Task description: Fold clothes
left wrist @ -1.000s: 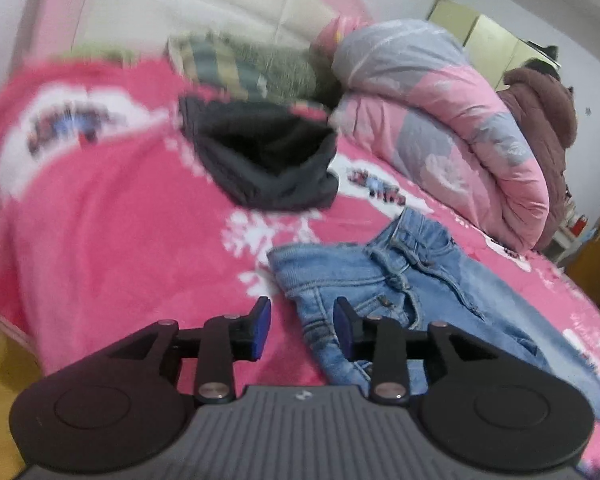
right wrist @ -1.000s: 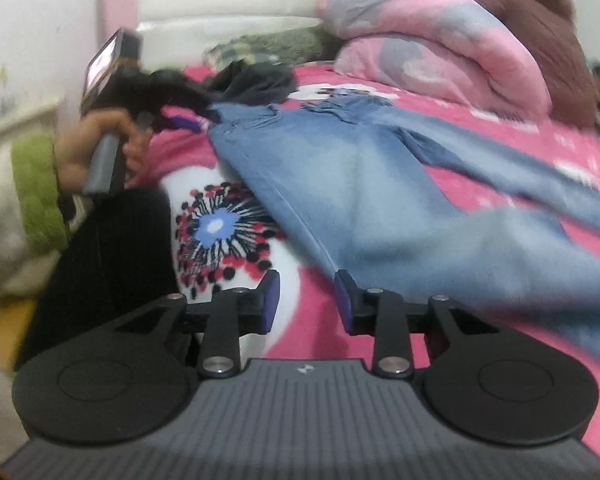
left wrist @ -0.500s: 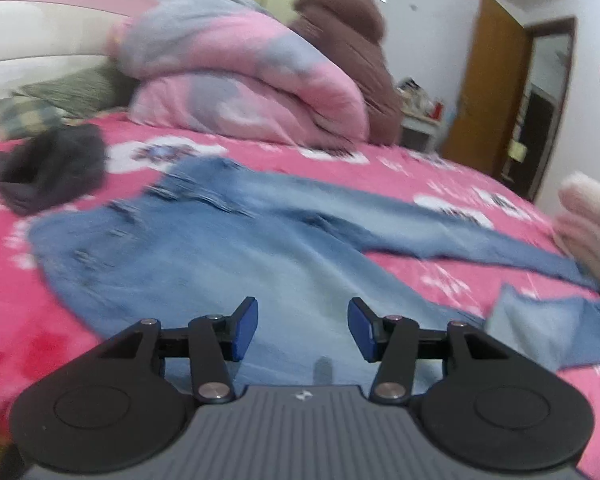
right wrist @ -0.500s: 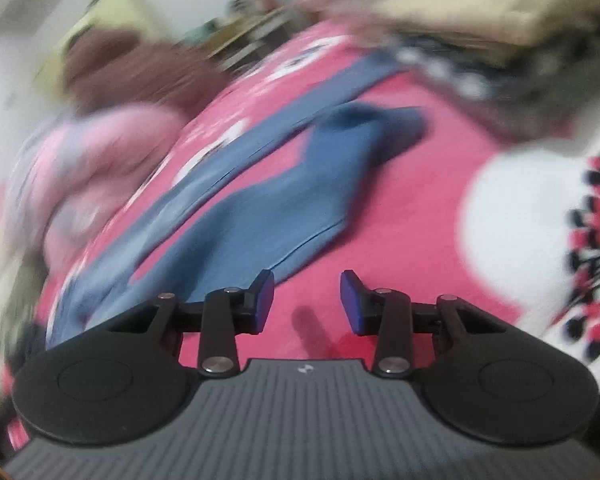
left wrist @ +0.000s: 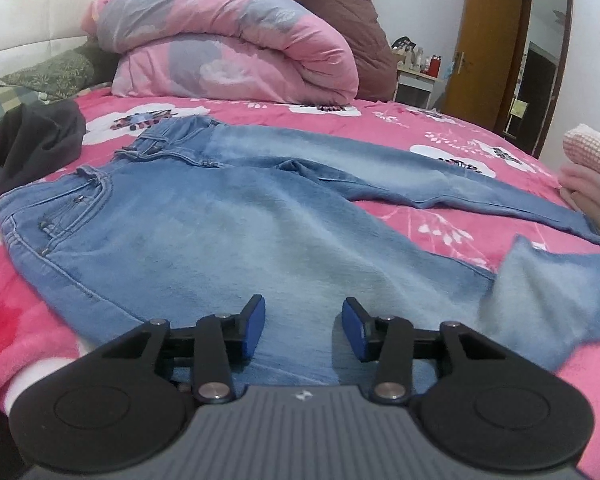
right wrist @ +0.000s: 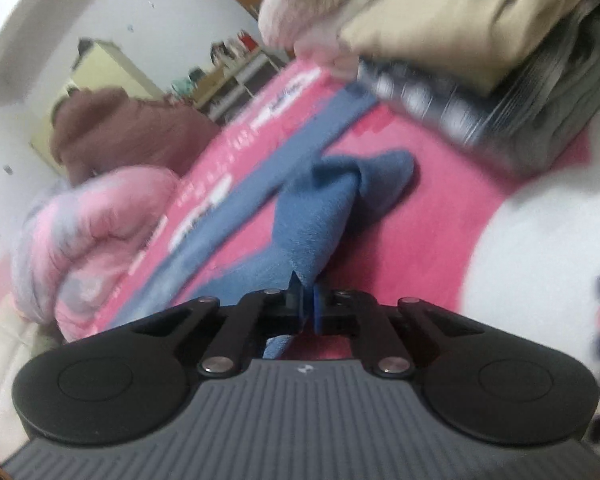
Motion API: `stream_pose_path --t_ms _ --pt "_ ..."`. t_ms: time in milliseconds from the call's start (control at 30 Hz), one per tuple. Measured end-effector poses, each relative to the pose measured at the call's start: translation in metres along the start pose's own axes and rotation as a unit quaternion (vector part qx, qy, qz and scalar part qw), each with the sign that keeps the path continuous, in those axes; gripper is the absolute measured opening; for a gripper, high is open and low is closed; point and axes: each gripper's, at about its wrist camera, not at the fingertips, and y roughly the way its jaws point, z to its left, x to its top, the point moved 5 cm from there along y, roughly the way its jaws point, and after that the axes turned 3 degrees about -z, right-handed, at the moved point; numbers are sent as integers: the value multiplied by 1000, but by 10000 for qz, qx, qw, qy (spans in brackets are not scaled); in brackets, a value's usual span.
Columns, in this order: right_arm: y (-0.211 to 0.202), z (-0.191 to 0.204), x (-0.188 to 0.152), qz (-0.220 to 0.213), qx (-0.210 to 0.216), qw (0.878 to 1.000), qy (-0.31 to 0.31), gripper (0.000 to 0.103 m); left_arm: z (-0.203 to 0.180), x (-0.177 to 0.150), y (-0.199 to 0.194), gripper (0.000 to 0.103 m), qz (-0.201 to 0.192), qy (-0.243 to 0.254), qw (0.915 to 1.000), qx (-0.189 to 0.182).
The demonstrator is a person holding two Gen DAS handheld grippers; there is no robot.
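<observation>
Jeans: lay flat on the pink bed, waist near the dark top, legs running toward the far side
Near leg: its end was bunched and lifted a bit, close to the pile of folded clothes
Right gripper: its fingers had just closed and were pinching the edge of that leg end; the picture was blurry
Left gripper: its fingers were spread apart, had just closed a little, and had nothing between them; it hung low over the thigh part of the jeans
Step in hand: looked like bringing one leg over onto the other
How to do it well: keep the pinch tight so the cloth does not slip, lift the leg only a little, lay it edge to edge on the other leg
Left side's job: better to grab the same leg near the waist, so the whole leg moves together
Watch out: the bunched end could stay crumpled, so pull it straight first
</observation>
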Motion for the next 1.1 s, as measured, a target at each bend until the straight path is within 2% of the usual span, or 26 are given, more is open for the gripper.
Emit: stream_pose_path --t_ms 100,200,367,467,600,733,833,933,1033,1100 --pt "-25 -9 15 -49 18 10000 -19 2 -1 1 1 43 25 93 9999 32" --pt "-37 -20 20 152 1 9999 13 2 -3 2 1 43 53 139 9999 78" --pt "-53 -30 13 310 -63 9995 86 2 -2 1 -1 42 53 212 9997 136" --pt "-56 -48 2 379 -321 9985 216 2 0 0 -2 42 34 261 9995 161" --pt "-67 -57 -7 327 -375 9980 395 2 3 0 -3 42 9 281 9994 176" --pt "-82 -47 -10 158 -382 9990 186 2 6 -1 -4 42 -29 247 9996 127" --pt "-88 -56 -15 215 -503 9980 325 2 7 -1 -4 42 -66 253 9996 92" --pt "-100 -72 -18 133 -712 9958 562 3 7 -1 -4 42 -82 268 9996 70" --pt "-124 -79 -10 -236 -1303 9908 261 7 8 -2 -3 42 -103 268 9996 42" --pt "-142 -83 -3 -456 -1467 9880 177 7 8 -2 -5 42 -108 254 9996 23"
